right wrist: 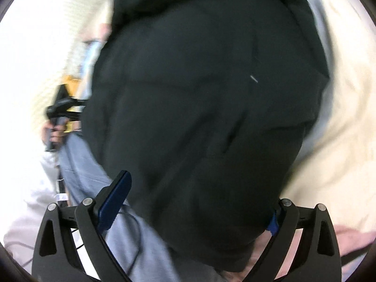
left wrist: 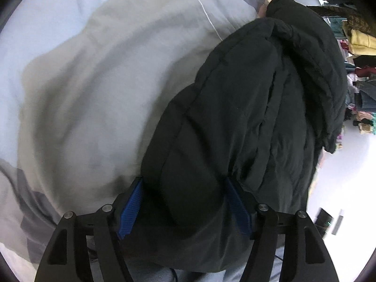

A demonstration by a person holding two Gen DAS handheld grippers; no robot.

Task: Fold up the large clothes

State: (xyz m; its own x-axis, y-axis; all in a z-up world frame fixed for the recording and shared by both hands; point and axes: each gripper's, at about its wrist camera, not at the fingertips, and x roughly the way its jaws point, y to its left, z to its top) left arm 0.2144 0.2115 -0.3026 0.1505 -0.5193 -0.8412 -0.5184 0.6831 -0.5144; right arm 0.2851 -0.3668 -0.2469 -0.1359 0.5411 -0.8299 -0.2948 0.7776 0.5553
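A black quilted jacket hangs bunched in the air over a pale bed sheet. My left gripper has its blue pads closed on a thick fold of the jacket's edge. In the right wrist view the same jacket fills the frame. My right gripper stands wide, with jacket fabric lying between its blue pads; whether it grips is unclear. The left gripper also shows in the right wrist view, held in a hand.
A white cord lies across the sheet at the top. Piles of coloured clothes stand at the far right by a white floor. The person's jeans are beside the jacket. A cream blanket lies on the right.
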